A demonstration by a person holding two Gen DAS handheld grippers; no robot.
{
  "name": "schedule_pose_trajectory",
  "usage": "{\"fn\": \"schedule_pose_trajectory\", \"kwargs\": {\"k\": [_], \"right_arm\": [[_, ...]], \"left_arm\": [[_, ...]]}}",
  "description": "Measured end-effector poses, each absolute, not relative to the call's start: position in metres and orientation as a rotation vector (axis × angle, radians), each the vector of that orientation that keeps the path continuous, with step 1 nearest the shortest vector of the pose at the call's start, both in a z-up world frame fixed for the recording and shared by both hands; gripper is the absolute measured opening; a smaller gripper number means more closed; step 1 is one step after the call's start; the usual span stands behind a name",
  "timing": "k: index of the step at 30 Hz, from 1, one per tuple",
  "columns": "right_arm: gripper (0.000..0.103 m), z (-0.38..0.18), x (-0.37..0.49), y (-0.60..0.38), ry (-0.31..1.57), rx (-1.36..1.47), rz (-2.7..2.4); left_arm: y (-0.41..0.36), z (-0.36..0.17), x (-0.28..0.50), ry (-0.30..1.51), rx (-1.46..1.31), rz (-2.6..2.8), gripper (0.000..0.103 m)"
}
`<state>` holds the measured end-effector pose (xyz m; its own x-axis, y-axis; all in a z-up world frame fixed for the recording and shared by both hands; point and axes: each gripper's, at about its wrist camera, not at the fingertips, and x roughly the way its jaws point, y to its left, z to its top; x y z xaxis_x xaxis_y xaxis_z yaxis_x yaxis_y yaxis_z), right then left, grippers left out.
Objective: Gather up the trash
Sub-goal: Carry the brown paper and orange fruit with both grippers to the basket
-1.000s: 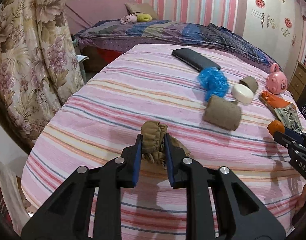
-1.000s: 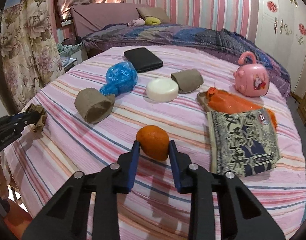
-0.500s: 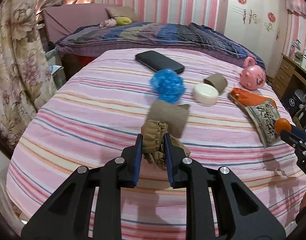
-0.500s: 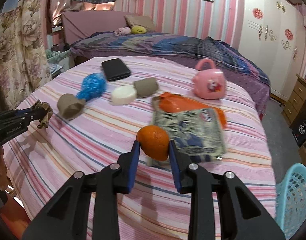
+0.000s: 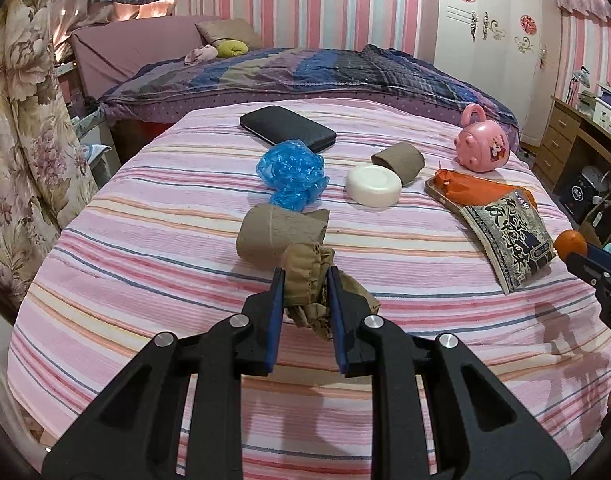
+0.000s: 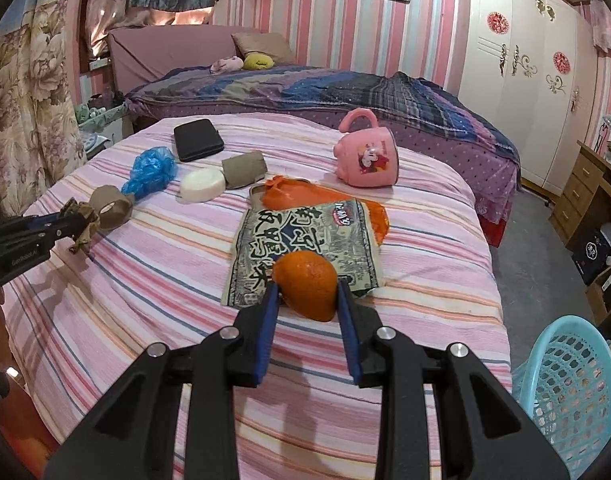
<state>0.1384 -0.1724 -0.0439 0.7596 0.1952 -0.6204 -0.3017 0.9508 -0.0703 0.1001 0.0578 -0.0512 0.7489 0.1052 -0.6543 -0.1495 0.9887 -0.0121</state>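
One blue basket (image 6: 567,390) appears right-side only.

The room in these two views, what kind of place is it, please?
Most likely a home bedroom. A bed with a pink striped sheet fills the view, a second bed with a purple quilt and pillows stands behind it, and a white wardrobe lines the pink striped wall.

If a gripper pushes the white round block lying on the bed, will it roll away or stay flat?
The white round block lies on its broad flat face, so it would probably slide rather than roll. The soft striped bedspread would likely slow it. It looks solid and smooth, so the pads may slip a little.
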Motion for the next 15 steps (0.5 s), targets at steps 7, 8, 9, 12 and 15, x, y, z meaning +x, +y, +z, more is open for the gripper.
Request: {"fn": "schedule_pose_trajectory", "kwargs": {"k": [7,8,9,12,15], "right_arm": [[0.030,-0.040,0.137,-0.188,0.643,-0.169,0.271],[0.030,-0.039,0.136,-0.192,0.640,-0.166,0.268],[0.030,-0.039,0.136,-0.192,0.639,-0.165,0.267],[0.030,-0.034,0.133,-0.206,0.626,-0.152,0.252],[0.030,-0.031,0.129,-0.221,0.616,-0.149,0.227]], "left_arm": [[0.043,-0.050,0.103,0.708,-0.065,0.144,0.020],[0.039,-0.050,0.103,0.706,-0.061,0.140,0.020],[0.036,-0.049,0.103,0.704,-0.057,0.135,0.020],[0.027,-0.048,0.102,0.696,-0.051,0.116,0.020],[0.018,-0.044,0.103,0.696,-0.071,0.088,0.020]]}}
